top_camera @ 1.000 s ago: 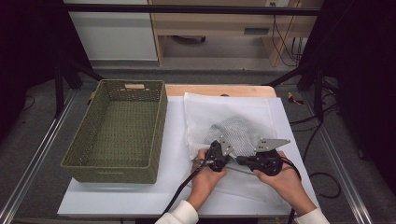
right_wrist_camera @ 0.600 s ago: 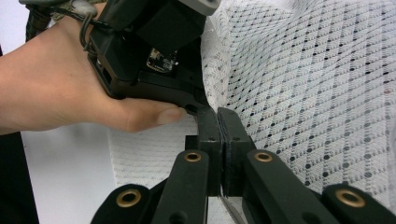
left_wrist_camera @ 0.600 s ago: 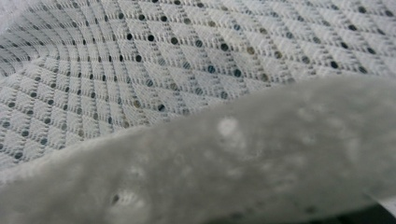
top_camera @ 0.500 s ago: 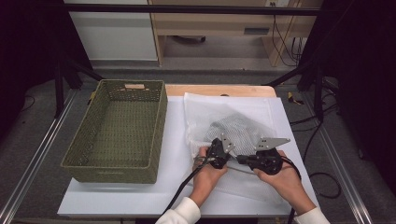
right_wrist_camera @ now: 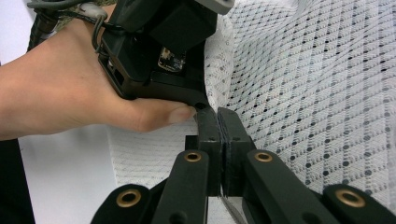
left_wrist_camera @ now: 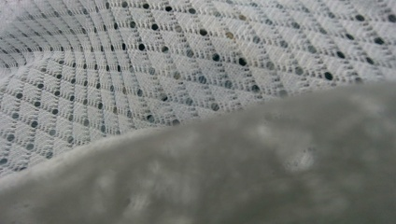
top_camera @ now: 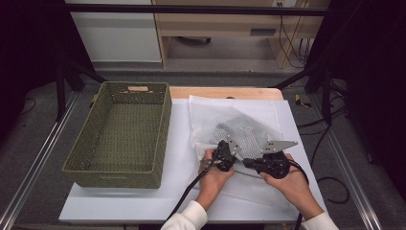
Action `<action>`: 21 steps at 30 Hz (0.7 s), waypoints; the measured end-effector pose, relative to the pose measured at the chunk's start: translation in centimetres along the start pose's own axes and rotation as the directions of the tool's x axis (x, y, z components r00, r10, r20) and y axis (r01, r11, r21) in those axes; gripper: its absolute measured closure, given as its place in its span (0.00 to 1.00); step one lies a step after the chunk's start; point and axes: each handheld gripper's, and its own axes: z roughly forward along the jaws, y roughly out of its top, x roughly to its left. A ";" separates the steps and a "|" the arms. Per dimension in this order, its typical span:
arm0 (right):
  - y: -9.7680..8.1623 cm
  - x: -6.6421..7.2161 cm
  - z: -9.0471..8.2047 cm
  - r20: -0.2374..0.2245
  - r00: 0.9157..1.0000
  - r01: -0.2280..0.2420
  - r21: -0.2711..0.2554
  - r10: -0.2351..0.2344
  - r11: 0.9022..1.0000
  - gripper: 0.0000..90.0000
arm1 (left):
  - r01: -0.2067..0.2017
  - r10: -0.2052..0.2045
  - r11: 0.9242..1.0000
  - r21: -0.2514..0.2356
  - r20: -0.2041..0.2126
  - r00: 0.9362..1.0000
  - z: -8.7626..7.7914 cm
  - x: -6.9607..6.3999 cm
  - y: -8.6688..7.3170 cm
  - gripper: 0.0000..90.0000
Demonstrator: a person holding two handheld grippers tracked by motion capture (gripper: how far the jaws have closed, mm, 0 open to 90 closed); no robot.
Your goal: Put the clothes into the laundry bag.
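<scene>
While both hands work at the mesh laundry bag, the green woven basket sits well to its left on the bench, apart from it, long side running away from the person. White sheet covers the bench under basket and bag.

Bag lies flat right of the basket, a grey mesh item showing inside it.

Left gripper is at the bag's near-left edge. Its view is all close white mesh with a blurred fold across the bottom, own jaws hidden; they read as together, apparently clamped on the bag's fabric.

Right gripper sits just right of the left one, at the bag's near edge, pointing toward it. In its own view the right gripper has jaws together, clamped on a thin edge of the bag, tips almost touching the left gripper's black body. Left hand wraps that body, thumb just beside the right jaws.
</scene>
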 end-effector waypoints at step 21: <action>0.0 -0.1 0.1 0.007 1.000 -0.003 0.003 0.003 1.000 0.99 | 0.021 -0.022 1.000 -0.019 -0.023 1.000 0.5 0.0 0.2 1.00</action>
